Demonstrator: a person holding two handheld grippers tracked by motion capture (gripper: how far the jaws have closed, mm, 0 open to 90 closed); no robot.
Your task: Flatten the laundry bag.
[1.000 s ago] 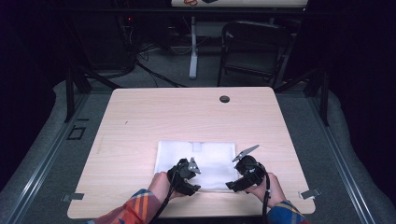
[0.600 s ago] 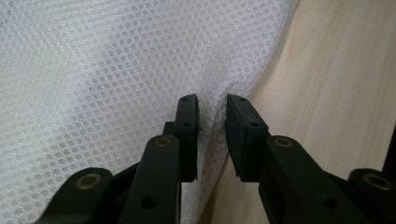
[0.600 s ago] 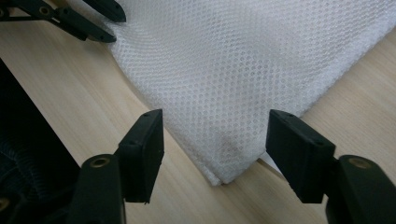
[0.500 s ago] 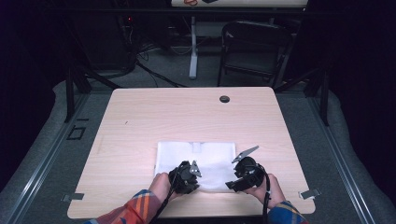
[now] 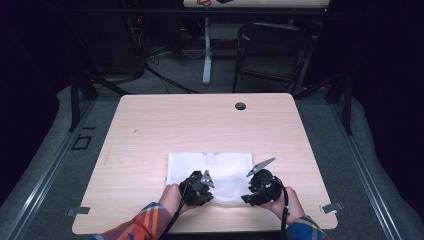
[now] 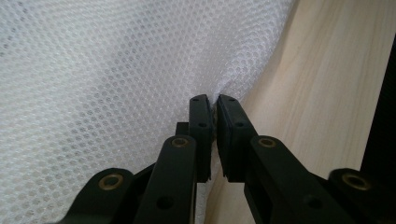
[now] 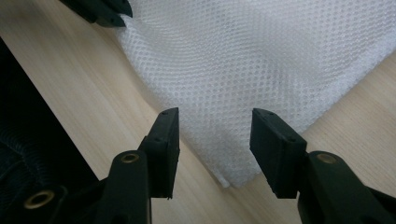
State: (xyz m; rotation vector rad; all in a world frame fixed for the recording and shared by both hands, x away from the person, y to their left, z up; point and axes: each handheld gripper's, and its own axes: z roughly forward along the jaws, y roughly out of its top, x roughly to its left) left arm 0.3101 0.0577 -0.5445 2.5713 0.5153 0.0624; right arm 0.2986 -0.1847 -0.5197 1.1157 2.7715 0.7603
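two grippers at the near edge of one white mesh cloth

pale wood table [image 5: 150, 130] in a dark room, one black folding chair [image 5: 272, 50] behind it and one small black disc [image 5: 240, 106] near the far edge. no brand or writing can be read anywhere; the small tab [image 5: 212, 158] on the cloth is too blurred to tell.

your one white mesh cloth [image 5: 220, 167] lies flat toward the near side of the table, a folded rectangle of fine honeycomb netting, slightly see-through, with a stitched hem at its corner.

your left gripper [image 6: 214, 106] has its jaws pressed together, pinching the cloth's edge, which bunches up between the pads. your right gripper [image 7: 215, 140] has just been closing; its jaws stand apart, straddling the near corner of the cloth, and the pads do not press on it yet. both of your hands are at the near edge, plaid sleeves showing.
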